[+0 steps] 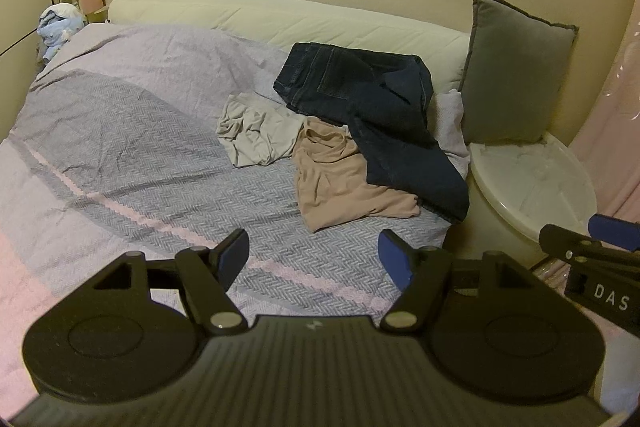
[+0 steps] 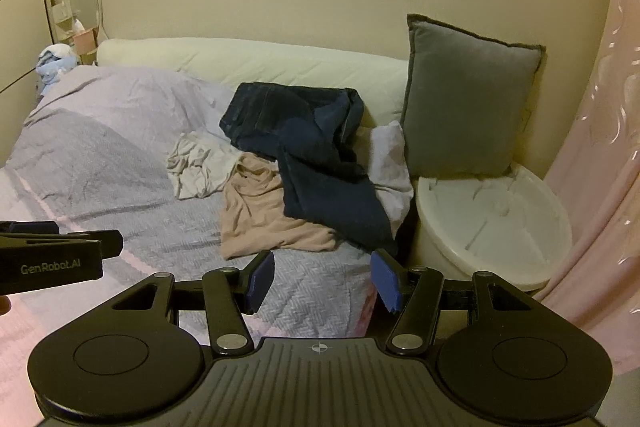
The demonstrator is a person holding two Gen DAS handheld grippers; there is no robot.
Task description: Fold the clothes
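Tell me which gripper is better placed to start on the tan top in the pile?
Probably the right. The right gripper is open and empty with the tan top just beyond its fingertips. The left gripper, also open, sits further left over bare bedspread. The jeans overlap the top's right edge.

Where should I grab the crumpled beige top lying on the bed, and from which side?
Probably pinch the beige top at its free near hem corner, coming in low from the bed's foot. The dark blue jeans overlap its far right side, so that edge is pinned. Both grippers, left and right, are open.
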